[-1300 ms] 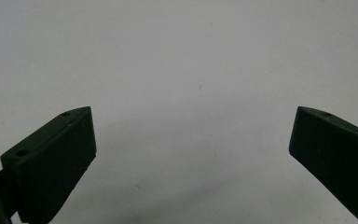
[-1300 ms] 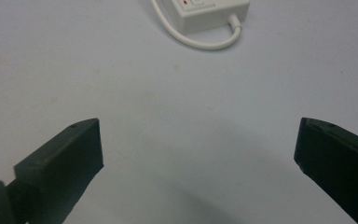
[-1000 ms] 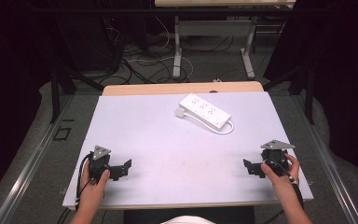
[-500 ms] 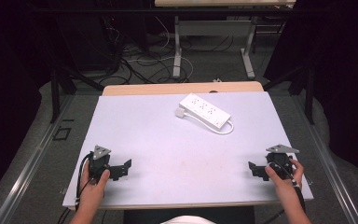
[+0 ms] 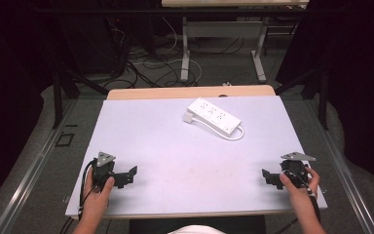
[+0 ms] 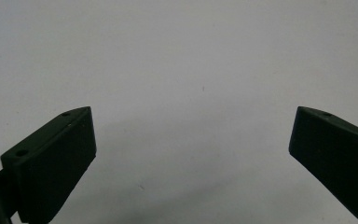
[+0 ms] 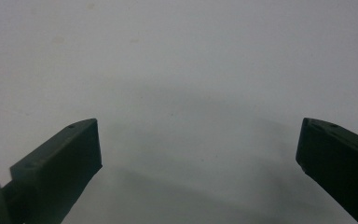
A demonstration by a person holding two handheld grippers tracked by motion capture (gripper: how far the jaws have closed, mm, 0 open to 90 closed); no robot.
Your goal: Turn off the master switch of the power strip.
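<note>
While both hands rest near the front edge of the table point(image 5: 141, 131), the white power strip point(image 5: 214, 116) serves as the landmark for everything else. Well to its left and toward the person, the left gripper point(image 5: 126, 176) sits low over the bare tabletop, held in the person's left hand point(image 5: 97, 187); in the left gripper view its two black jaws stand wide apart with nothing but pale surface between them, so it grips nothing.

At the centre, the power strip lies flat in the far half of the table, just beyond the middle and a little right of it. Its long axis runs diagonally, from a far-left end to a near-right end, where a short white cord point(image 5: 236, 135) loops out.

Well to the right of the strip and toward the person, the right gripper point(image 5: 269, 176) is held in the right hand point(image 5: 297, 184); in the right gripper view its jaws are likewise spread wide and empty over plain tabletop.

From either gripper the strip lies forward and inward, well apart from both. The strip's near-right end points toward the right gripper, so that hand looks somewhat the nearer, and a reach from it would probably meet the cord end first, across the strip's narrow width.
</note>
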